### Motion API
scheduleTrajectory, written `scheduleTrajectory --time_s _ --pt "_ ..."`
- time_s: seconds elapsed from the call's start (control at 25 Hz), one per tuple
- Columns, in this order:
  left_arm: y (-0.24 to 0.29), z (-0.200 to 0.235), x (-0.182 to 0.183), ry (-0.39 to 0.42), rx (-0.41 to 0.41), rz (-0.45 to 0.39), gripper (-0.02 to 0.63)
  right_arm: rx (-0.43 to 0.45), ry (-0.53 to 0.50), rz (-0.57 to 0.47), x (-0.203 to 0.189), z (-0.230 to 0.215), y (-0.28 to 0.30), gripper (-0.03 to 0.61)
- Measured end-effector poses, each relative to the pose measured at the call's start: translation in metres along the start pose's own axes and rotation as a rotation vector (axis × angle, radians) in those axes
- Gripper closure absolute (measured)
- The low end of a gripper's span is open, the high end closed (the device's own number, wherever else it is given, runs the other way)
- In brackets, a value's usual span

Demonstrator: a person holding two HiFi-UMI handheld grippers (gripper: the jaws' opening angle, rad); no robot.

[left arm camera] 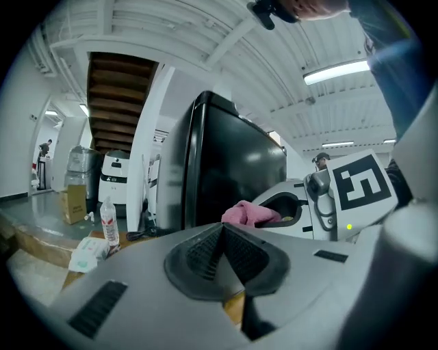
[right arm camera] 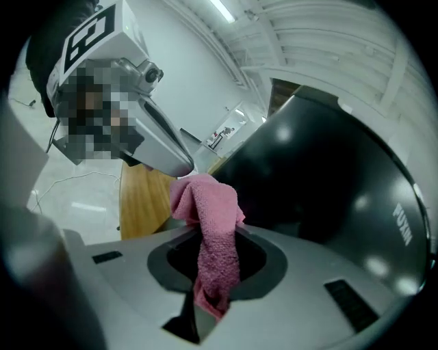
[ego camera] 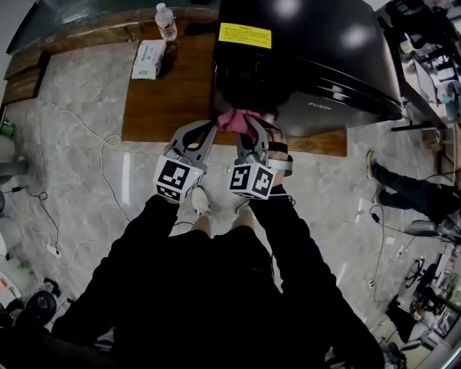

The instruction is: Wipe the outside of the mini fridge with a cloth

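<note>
The right hand-held gripper [right arm camera: 213, 273] has its jaws squeezed tight on a pink cloth [right arm camera: 209, 212]; the cloth runs down between the jaws, and a soft bunch of it sticks out past the tips; from the head view the bunch [ego camera: 234, 119] sits right at the bottom edge of the black mini fridge [ego camera: 310, 58]; I cannot tell if it is really touching.

The left hand-held gripper [left arm camera: 224, 254] is just beside the right one, on its left; its jaws are pressed flat together and nothing is between them; its tips [ego camera: 209, 130] point at the same low edge of the fridge, close to the cloth.

The mini fridge [right arm camera: 321, 171] stands just ahead of both grippers; it is shiny and dark, with a yellow sticker [ego camera: 245, 34] on top; it fills most of what the right gripper looks at; for the left gripper it rises straight ahead [left arm camera: 226, 171].

The fridge sits on a brown wooden tabletop [ego camera: 166, 101]; far ahead and to the left of the left gripper, a water bottle [ego camera: 166, 21] stands on the wood, and a white pack of wipes [ego camera: 148, 59] lies just beside it.

Below the grippers is a grey stone floor [ego camera: 72, 173]; a thin white cable [ego camera: 108, 142] trails across it, off to the left.
</note>
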State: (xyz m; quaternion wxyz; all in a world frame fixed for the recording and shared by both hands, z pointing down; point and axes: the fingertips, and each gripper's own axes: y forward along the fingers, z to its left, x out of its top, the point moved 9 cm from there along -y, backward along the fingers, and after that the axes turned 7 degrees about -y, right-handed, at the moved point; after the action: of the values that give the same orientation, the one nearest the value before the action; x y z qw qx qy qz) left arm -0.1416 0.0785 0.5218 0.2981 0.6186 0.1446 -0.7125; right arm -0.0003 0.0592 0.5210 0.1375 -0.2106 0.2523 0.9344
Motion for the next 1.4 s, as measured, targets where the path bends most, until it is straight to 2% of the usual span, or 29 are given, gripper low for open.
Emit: scheduleTrajectory --time_s 0.28,0.36,0.56,0.64,0.88,1.08,1.2,1.4 --pt "0.028 0.023 -0.089 -0.003 0.034 0.155 0.607 0.126 0.061 0.076 -0.038 0.069 0.048 0.500" --pt "0.031 0.031 -0.110 -0.034 0.049 0.195 0.607 0.161 0.074 0.097 -0.046 0.086 0.061 0.501" --pt "0.039 0.049 -0.151 -0.170 0.095 0.260 0.607 0.252 0.059 0.166 -0.064 0.122 0.088 0.502" --pt "0.041 0.054 -0.158 -0.186 0.103 0.268 0.607 0.299 0.061 0.202 -0.071 0.135 0.101 0.502" --pt "0.032 0.060 -0.162 -0.174 0.105 0.286 0.607 0.384 0.044 0.259 -0.080 0.154 0.119 0.500" --pt "0.012 0.064 -0.144 -0.197 0.119 0.256 0.607 0.433 0.074 0.219 -0.072 0.141 0.097 0.494" --pt "-0.003 0.063 -0.121 -0.177 0.106 0.234 0.607 0.391 0.091 0.188 -0.059 0.121 0.065 0.494" --pt "-0.016 0.030 -0.077 -0.075 0.046 0.193 0.607 0.243 0.116 0.132 -0.040 0.074 -0.005 0.494"
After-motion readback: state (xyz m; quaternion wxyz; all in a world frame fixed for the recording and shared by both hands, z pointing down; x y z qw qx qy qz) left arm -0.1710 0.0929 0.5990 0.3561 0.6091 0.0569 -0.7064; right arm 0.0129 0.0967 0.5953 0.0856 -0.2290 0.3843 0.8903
